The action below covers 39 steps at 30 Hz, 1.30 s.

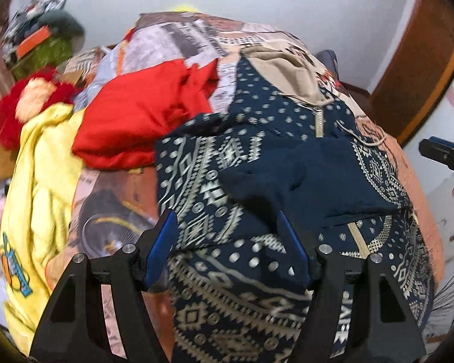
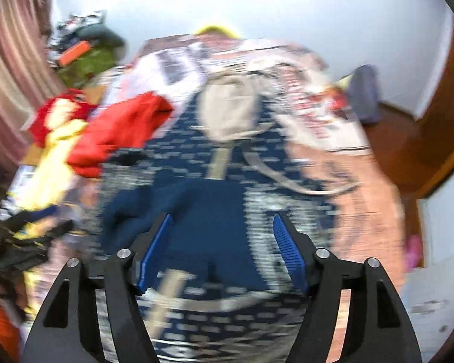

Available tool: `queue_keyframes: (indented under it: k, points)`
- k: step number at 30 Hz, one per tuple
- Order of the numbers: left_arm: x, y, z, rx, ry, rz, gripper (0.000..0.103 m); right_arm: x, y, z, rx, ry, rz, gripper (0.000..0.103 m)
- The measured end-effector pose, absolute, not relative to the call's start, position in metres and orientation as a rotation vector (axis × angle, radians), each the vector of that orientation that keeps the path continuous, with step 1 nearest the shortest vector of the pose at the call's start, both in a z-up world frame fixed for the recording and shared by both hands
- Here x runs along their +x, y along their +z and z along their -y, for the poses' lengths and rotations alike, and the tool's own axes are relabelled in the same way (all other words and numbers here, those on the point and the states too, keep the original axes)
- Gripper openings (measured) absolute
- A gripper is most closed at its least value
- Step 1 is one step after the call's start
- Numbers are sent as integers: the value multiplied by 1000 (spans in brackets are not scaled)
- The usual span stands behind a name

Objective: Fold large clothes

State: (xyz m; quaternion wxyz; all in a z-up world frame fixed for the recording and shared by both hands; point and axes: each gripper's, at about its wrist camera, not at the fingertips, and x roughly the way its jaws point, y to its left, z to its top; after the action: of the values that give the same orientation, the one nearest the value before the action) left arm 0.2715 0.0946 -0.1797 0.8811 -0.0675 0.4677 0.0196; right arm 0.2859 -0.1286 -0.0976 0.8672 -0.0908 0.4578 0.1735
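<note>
A large navy hooded garment (image 1: 257, 157) with a cream geometric pattern lies spread on the bed. Its beige hood (image 1: 284, 69) points to the far end, and a plain navy sleeve end (image 1: 305, 178) is folded across its front. My left gripper (image 1: 225, 220) hovers open over the garment's lower left part, with nothing pinched between its blue pads. The right wrist view is badly blurred. There my right gripper (image 2: 221, 217) stands open above the same garment (image 2: 215, 205), over the folded sleeve. One tip of the right gripper shows at the right edge of the left wrist view.
A red garment (image 1: 142, 115) and a yellow garment (image 1: 42, 169) lie on the bed's left side, on a patterned bedspread (image 1: 178, 39). A cluttered pile (image 1: 42, 42) stands at the back left. A brown wooden door (image 1: 420, 69) is on the right and a curtain (image 2: 12, 84) on the left.
</note>
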Motion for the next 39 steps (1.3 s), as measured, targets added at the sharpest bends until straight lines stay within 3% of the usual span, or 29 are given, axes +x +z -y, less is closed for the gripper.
queue_keyframes:
  k: [12, 15, 17, 19, 20, 27, 33, 37, 39]
  points:
    - [324, -234, -69, -167, 30, -1103, 65, 289, -175, 195, -258, 207, -1116, 68]
    - [329, -239, -70, -191, -2, -1115, 54, 292, -187, 206, -163, 204, -1159, 68]
    - [331, -235, -70, -167, -18, -1096, 34, 294, -192, 211, -117, 203, -1178, 68]
    - [333, -229, -72, -162, -22, -1086, 20, 294, -194, 214, -93, 207, -1190, 68]
    - [333, -225, -74, -168, -27, -1073, 18, 295, -192, 215, -89, 206, -1183, 68]
    - [325, -180, -105, -252, -30, -901, 15, 298, -180, 209, -94, 221, -1124, 69]
    - [322, -201, -121, -220, 48, -947, 14, 305, -209, 200, -71, 240, -1230, 68]
    - [322, -234, -139, -257, 94, -1044, 19, 302, -213, 204, -25, 241, -1240, 69]
    - [318, -245, -143, -252, 111, -1085, 29, 302, -214, 208, 1, 245, -1255, 69]
